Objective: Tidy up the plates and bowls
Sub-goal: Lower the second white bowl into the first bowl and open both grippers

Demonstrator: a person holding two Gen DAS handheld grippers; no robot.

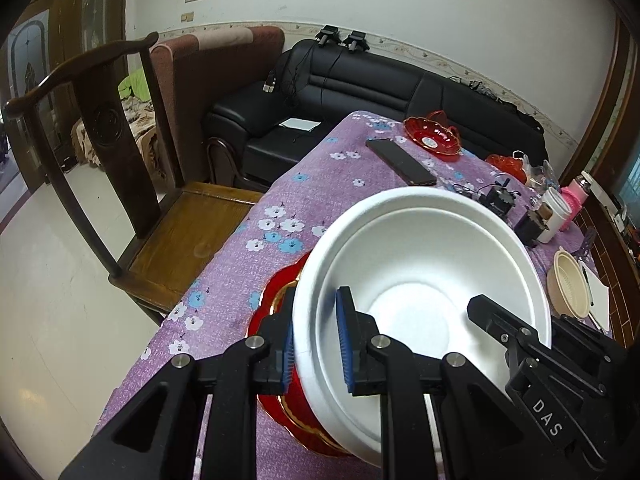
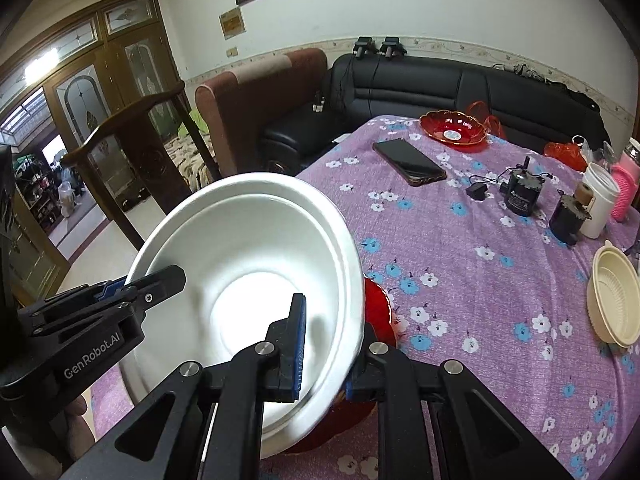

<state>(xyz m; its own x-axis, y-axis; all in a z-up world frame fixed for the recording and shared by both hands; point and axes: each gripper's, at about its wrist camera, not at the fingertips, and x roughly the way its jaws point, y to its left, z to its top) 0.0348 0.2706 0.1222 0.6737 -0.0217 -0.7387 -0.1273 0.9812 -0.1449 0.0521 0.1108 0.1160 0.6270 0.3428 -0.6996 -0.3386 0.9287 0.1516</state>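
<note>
A white foam bowl (image 1: 420,264) is held tilted above a red gold-rimmed plate (image 1: 276,292) on the purple flowered tablecloth. My left gripper (image 1: 316,344) is shut on the bowl's left rim, one pad inside and one outside. My right gripper (image 2: 326,350) is shut on the bowl's right rim (image 2: 344,280) in the same way. Each gripper shows in the other's view: the right gripper at right (image 1: 500,324), the left gripper at left (image 2: 120,292). The red plate (image 2: 378,312) peeks out under the bowl.
A red glass dish (image 2: 452,126), a phone (image 2: 408,162), two small black motors (image 2: 520,192), a white cup (image 2: 600,204) and a pink bottle (image 2: 626,192) stand farther back. A cream plastic bowl (image 2: 612,300) sits at right. A wooden chair (image 1: 120,184) stands left of the table.
</note>
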